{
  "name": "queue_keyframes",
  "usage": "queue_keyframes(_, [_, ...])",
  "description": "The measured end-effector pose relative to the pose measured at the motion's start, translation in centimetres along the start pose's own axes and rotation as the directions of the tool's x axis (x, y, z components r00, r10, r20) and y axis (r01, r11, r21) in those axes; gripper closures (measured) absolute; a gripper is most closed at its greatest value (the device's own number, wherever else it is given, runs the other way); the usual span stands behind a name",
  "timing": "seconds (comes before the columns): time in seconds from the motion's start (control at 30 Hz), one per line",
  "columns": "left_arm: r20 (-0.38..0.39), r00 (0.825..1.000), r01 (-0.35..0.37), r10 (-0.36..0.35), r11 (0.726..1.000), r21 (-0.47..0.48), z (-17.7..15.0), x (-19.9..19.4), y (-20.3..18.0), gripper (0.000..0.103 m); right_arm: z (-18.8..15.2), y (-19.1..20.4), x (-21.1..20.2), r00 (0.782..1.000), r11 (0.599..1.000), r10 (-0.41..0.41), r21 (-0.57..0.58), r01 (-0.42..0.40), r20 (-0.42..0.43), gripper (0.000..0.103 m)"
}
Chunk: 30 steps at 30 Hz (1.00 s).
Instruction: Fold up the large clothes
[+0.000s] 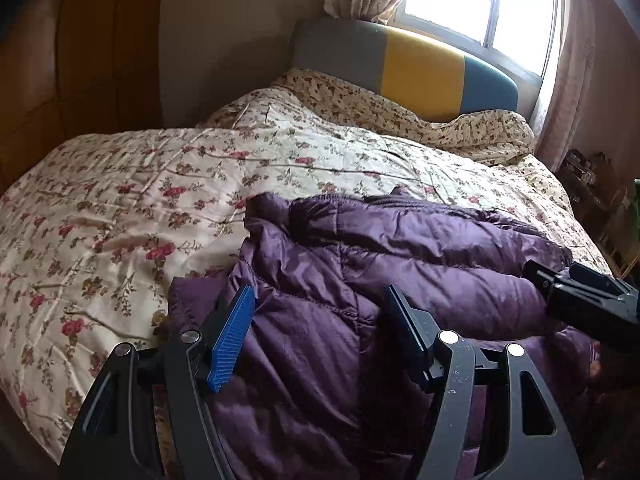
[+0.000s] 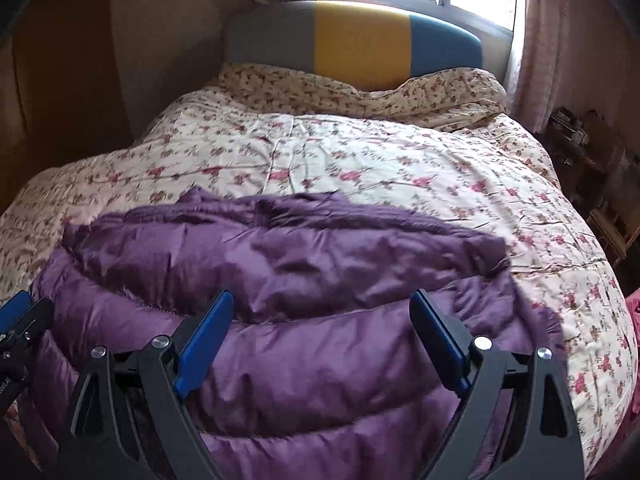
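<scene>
While both grippers, left gripper [image 1: 316, 320] and right gripper [image 2: 322, 326], hover spread and empty over the purple puffer jacket [image 2: 304, 280], pinch its near hem evenly next

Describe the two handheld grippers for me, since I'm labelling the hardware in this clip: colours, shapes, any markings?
Both look alike. The left gripper and right gripper each have black angular linkage arms with cut-out slots and round silver pivot pins. The fingers carry flat, ribbed blue pads. No cables, hands or sleeves show. Small white lettering sits on the left gripper's body at the right view's edge, too small to read.
</scene>
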<state>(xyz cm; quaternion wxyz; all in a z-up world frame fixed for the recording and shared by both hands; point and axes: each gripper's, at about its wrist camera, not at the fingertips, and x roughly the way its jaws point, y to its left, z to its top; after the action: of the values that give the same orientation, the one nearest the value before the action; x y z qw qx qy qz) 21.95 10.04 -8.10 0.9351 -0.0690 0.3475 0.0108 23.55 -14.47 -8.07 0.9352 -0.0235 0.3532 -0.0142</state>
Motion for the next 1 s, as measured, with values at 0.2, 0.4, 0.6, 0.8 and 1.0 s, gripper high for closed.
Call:
queue_keyframes(0.2, [-0.02, 1.0, 0.012, -0.012, 1.0, -0.015, -0.9, 1.9, 0.6, 0.035, -0.9, 0.0, 2.9, 0.999, 1.0, 0.007, 0.004, -0.006, -0.043, 0.014])
queue_keyframes(0.4, [-0.028, 0.999, 0.045, -0.046, 0.998, -0.045, -1.5, 3.4, 0.8, 0.035, -1.6, 0.5, 4.8, 0.998, 1.0, -0.015, -0.014, 0.014, -0.061, 0.014])
queue_keyframes(0.6, [-0.039, 0.997, 0.06, -0.062, 0.996, -0.065, -1.7, 3.9, 1.0, 0.035, -1.6, 0.5, 5.1, 0.997, 0.999, -0.032, -0.025, 0.03, -0.07, 0.014])
queue_keyframes(0.8, [-0.043, 0.993, 0.108, -0.114, 0.986, -0.128, -1.3, 2.2, 2.3, 0.034, -1.5, 0.8, 5.0, 0.996, 0.998, -0.045, -0.035, 0.042, -0.071, 0.013])
queue_keyframes(1.0, [-0.001, 0.997, 0.079, -0.08, 0.984, -0.162, -2.3, -1.7, 4.6, 0.03, -1.1, 0.4, 3.5, 0.997, 1.0, -0.024, -0.018, 0.022, -0.072, 0.012])
